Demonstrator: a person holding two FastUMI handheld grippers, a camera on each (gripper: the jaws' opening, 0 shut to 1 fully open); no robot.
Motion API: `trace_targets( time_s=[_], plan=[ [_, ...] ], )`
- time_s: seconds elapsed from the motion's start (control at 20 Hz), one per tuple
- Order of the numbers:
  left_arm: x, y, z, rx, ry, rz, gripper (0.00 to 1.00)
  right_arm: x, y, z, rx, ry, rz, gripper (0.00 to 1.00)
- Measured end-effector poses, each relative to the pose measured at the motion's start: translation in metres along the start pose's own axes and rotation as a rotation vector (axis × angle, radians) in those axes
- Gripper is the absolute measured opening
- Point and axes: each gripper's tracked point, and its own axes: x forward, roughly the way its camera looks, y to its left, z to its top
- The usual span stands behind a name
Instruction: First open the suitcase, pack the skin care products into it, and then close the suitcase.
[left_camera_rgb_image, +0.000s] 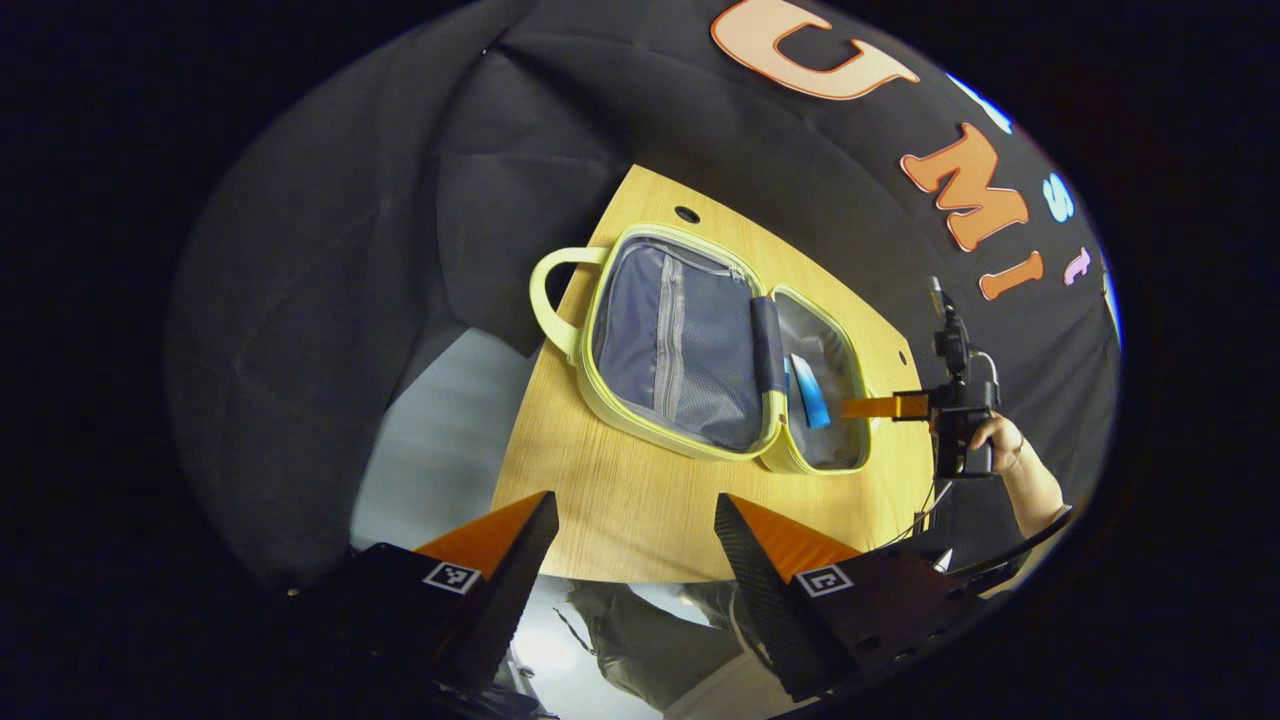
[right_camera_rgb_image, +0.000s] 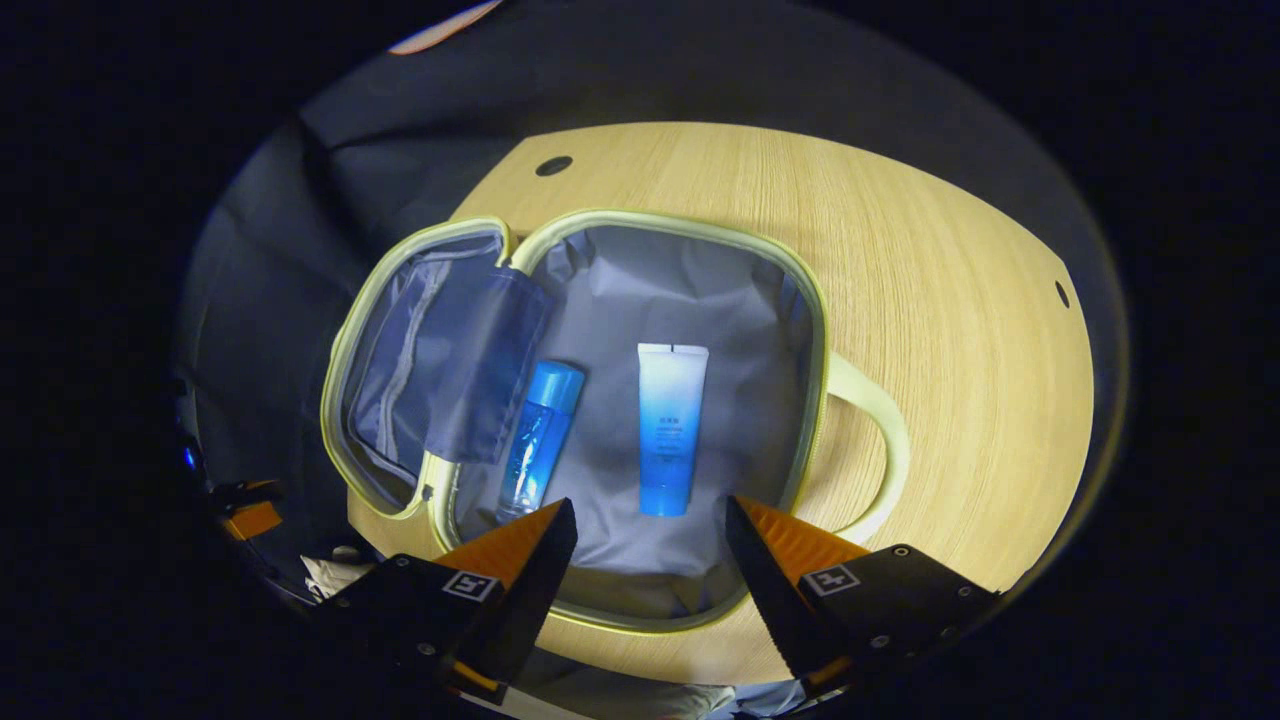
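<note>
A pale green suitcase (right_camera_rgb_image: 822, 330) with a grey lining lies wide open on the wooden table (right_camera_rgb_image: 950, 300). Inside its base lie a blue bottle (right_camera_rgb_image: 540, 435) and a white-to-blue tube (right_camera_rgb_image: 669, 425), side by side. In the right gripper view my right gripper (right_camera_rgb_image: 650, 530) hangs open above the near rim of the base, with nothing between its fingers. In the left gripper view the suitcase (left_camera_rgb_image: 600, 395) lies flat with its lid (left_camera_rgb_image: 680, 345) nearest, and my left gripper (left_camera_rgb_image: 637, 530) stands open at the table's near edge. Farther off, the right gripper (left_camera_rgb_image: 865, 407) hovers beside the base, held by a hand (left_camera_rgb_image: 995, 435).
The table (left_camera_rgb_image: 620, 500) has small dark holes (right_camera_rgb_image: 553, 165) near its far corners. Black cloth walls stand behind it. The suitcase handle (right_camera_rgb_image: 885, 440) sticks out to the right over bare wood. A person's legs (left_camera_rgb_image: 650, 640) show below the table's near edge.
</note>
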Motion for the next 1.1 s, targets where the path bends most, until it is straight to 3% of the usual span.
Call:
trace_targets(
  time_s=[0.2, 0.4, 0.75, 1.1],
  plan=[
    [0.016, 0.024, 0.031, -0.042, -0.062, -0.012, 0.98, -0.037, 0.022, 0.009, 0.010, -0.127, 0.065, 0.96],
    [0.040, 0.053, 0.077, -0.150, -0.131, -0.076, 0.98, -0.065, 0.037, -0.009, 0.055, -0.144, 0.111, 0.96],
    [0.096, 0.103, 0.127, -0.273, -0.157, -0.105, 0.98, -0.090, 0.026, -0.030, 0.163, -0.194, 0.099, 0.96],
    [0.151, 0.101, 0.153, -0.393, -0.146, -0.197, 0.98, -0.108, -0.002, -0.045, 0.253, -0.213, 0.053, 0.96]
  ],
)
